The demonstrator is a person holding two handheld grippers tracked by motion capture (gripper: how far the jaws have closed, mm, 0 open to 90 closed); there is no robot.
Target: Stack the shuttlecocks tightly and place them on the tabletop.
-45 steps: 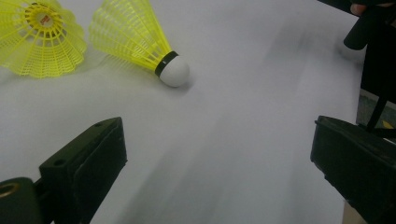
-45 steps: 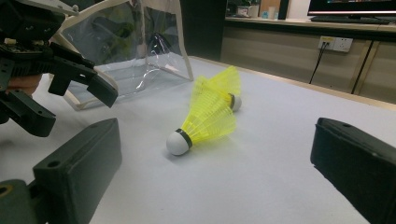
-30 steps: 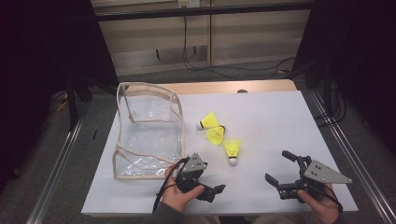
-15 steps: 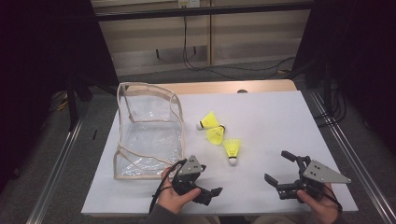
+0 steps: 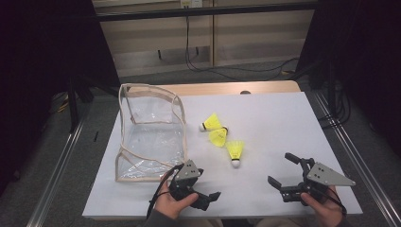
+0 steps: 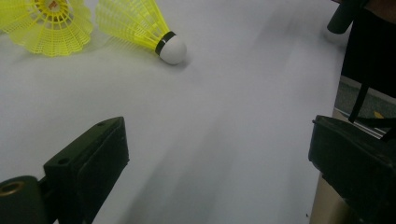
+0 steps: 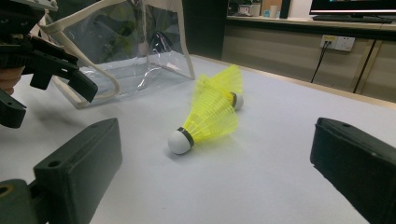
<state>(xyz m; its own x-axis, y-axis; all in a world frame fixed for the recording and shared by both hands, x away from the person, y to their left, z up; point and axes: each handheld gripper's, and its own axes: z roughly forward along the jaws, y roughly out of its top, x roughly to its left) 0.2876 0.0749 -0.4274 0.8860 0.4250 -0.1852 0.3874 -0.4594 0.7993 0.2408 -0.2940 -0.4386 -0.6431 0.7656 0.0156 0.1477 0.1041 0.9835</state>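
Three yellow shuttlecocks lie mid-table: one (image 5: 212, 123) farthest, one (image 5: 218, 136) in the middle, one (image 5: 235, 151) nearest with its white cork toward me. Left of them a clear plastic bag (image 5: 151, 132) with beige trim stands open. My left gripper (image 5: 208, 185) is open near the front edge, just below the bag's corner, empty. Its view faces the nearest shuttlecock (image 6: 140, 23) and a second one (image 6: 46, 23). At the front right my right gripper (image 5: 281, 169) is open and empty, and it faces the nearest shuttlecock (image 7: 208, 119), the bag (image 7: 126, 51) and the left gripper (image 7: 51, 65).
A white sheet (image 5: 274, 118) covers the table, with a wooden strip (image 5: 265, 87) along its far edge. Metal rails run down both sides, and cables hang by the wall behind. The table's front edge lies close under both hands.
My left gripper has drawn slightly back toward the front edge and turned to the right. The right gripper, the shuttlecocks and the bag have stayed put.
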